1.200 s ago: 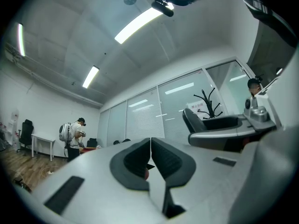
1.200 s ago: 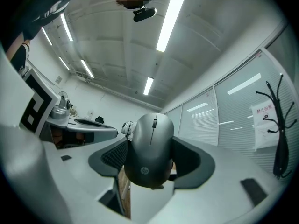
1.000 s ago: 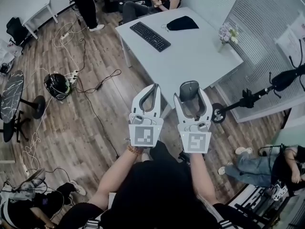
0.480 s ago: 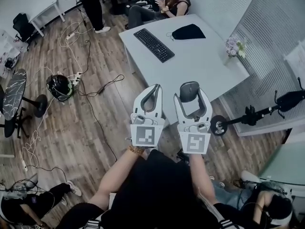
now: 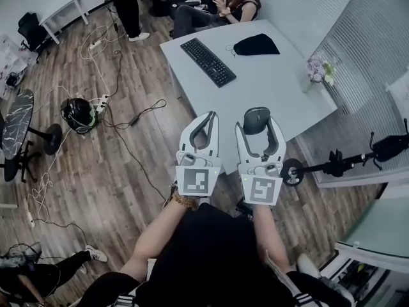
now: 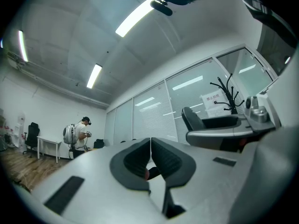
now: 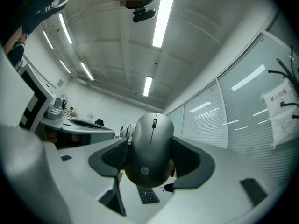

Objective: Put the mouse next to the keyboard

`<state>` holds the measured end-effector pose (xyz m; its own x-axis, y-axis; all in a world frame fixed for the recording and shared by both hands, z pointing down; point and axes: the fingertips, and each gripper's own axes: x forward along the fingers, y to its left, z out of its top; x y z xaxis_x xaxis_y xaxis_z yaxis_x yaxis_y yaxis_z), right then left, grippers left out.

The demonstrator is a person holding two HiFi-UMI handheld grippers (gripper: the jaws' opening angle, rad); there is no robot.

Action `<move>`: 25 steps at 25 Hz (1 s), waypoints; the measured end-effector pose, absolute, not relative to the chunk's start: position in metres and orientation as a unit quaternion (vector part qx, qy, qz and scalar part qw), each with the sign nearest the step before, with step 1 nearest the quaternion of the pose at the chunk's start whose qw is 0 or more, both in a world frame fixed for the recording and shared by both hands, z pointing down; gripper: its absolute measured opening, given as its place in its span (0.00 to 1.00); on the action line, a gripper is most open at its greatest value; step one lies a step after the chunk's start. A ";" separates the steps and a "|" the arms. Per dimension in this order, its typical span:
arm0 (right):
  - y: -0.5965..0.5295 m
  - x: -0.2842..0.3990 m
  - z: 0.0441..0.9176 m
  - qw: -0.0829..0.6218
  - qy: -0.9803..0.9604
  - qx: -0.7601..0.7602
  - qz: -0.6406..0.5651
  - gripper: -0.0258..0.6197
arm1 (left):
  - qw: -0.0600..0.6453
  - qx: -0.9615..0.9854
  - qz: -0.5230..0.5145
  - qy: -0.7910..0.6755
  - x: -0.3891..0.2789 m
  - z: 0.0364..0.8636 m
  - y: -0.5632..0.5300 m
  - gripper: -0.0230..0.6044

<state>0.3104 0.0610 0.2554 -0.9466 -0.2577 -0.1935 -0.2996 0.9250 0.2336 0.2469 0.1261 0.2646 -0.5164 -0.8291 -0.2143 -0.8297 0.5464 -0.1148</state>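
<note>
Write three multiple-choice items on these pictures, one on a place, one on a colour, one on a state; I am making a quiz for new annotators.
1. Where does the keyboard lie?
A. on the white table
B. on the wooden floor
C. on a chair

2. What colour is the mouse?
A. white
B. grey
C. red

3. How does the left claw stand?
A. shut and empty
B. shut on the mouse
C. wide open

Answers:
1 A: the head view shows it on the table top, far from both claws.
2 B: the right gripper view shows it grey, held in the right claw.
3 A: its jaws meet with nothing between them.
</note>
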 end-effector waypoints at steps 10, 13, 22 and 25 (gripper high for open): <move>0.048 0.257 0.259 0.068 0.973 -0.171 0.140 0.50 | 0.114 -0.489 0.013 0.864 0.189 0.268 0.119 0.06; 0.048 0.241 0.258 0.068 0.970 -0.184 0.140 0.50 | 0.119 -0.498 0.008 0.859 0.170 0.267 0.120 0.06; 0.054 0.191 0.265 0.054 0.964 -0.218 0.142 0.50 | 0.120 -0.521 0.006 0.845 0.114 0.269 0.129 0.06; 0.062 0.176 0.264 0.053 0.961 -0.228 0.147 0.50 | 0.123 -0.527 0.011 0.841 0.096 0.266 0.139 0.06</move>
